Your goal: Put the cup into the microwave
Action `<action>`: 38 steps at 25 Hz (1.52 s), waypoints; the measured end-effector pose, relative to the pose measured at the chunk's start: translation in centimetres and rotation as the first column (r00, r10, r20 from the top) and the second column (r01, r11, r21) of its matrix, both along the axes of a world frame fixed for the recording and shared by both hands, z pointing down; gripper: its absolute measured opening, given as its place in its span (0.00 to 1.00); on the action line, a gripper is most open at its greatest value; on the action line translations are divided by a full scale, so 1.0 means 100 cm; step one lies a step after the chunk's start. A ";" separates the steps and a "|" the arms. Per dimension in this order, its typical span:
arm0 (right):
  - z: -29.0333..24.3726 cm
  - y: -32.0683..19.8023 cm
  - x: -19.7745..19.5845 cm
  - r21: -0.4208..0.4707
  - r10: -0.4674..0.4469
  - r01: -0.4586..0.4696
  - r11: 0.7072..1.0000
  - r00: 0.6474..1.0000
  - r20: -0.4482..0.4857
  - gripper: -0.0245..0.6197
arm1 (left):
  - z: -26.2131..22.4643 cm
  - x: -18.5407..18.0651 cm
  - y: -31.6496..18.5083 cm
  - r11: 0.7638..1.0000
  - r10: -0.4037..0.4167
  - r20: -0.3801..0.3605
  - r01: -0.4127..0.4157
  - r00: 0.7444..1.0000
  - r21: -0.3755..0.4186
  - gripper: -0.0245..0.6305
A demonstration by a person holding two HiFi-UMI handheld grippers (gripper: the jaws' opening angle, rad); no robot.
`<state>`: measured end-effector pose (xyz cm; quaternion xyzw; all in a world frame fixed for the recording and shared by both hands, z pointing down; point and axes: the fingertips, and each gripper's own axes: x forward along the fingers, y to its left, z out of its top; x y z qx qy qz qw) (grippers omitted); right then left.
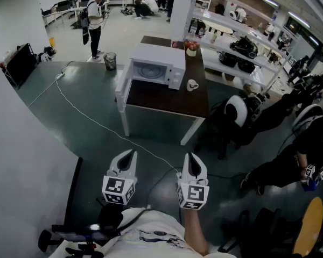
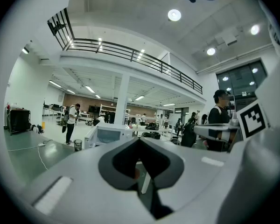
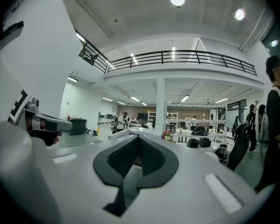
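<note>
Left gripper (image 1: 130, 153) and right gripper (image 1: 191, 157) hang near, fingers together and empty. The cup (image 1: 192, 85) stands on the far tabletop (image 1: 167, 98), right of the microwave (image 1: 157, 66).

The left gripper (image 2: 140, 143) has its grey jaws brought together at the tips, with nothing between the dark pads. Just beyond the tips stands the white microwave (image 2: 108, 134), its door (image 2: 90, 137) swung open to its left. Left of the microwave is a small waste bin (image 2: 78, 145), and a person with a backpack (image 2: 71, 123) stands beside it. A white cable (image 2: 37, 152) trails farther left. A white pillar (image 2: 121, 104) rises behind the microwave.
</note>
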<state>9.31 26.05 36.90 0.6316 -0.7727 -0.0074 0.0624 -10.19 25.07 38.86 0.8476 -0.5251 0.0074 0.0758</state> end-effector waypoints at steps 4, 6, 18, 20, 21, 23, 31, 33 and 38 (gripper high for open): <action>0.002 0.001 -0.001 0.001 0.004 -0.004 1.000 1.000 0.000 0.04 | 0.004 -0.003 0.001 1.000 -0.003 -0.001 0.003 1.000 -0.006 0.04; 0.002 0.000 -0.001 0.002 0.006 -0.006 1.000 1.000 0.000 0.04 | 0.005 -0.004 0.000 1.000 -0.003 -0.002 0.003 1.000 -0.009 0.04; 0.002 -0.001 -0.013 -0.005 -0.027 0.027 1.000 1.000 0.016 0.04 | 0.005 -0.007 -0.001 1.000 0.008 -0.009 -0.009 1.000 -0.009 0.04; 0.003 -0.002 -0.017 -0.003 -0.026 0.026 1.000 1.000 0.016 0.04 | 0.006 -0.009 -0.001 1.000 0.013 -0.014 -0.013 1.000 -0.011 0.04; 0.003 -0.002 -0.019 -0.004 -0.025 0.025 1.000 1.000 0.016 0.04 | 0.006 -0.010 -0.001 1.000 0.015 -0.016 -0.015 1.000 -0.012 0.04; 0.003 -0.002 -0.023 -0.008 -0.024 0.024 1.000 1.000 0.014 0.04 | 0.007 -0.014 -0.001 1.000 0.017 -0.019 -0.018 1.000 -0.017 0.04; 0.021 0.001 -0.039 -0.051 -0.005 0.006 0.999 1.000 0.007 0.04 | 0.025 -0.030 0.003 0.998 0.036 -0.014 -0.037 0.999 -0.055 0.04; 0.028 0.005 -0.044 -0.066 0.002 -0.002 0.998 1.000 0.008 0.04 | 0.031 -0.034 0.006 0.997 0.045 -0.017 -0.046 0.999 -0.067 0.04; 0.039 0.015 -0.054 -0.105 0.022 -0.022 0.994 1.000 -0.001 0.04 | 0.044 -0.046 0.008 0.992 0.064 -0.024 -0.066 0.998 -0.110 0.04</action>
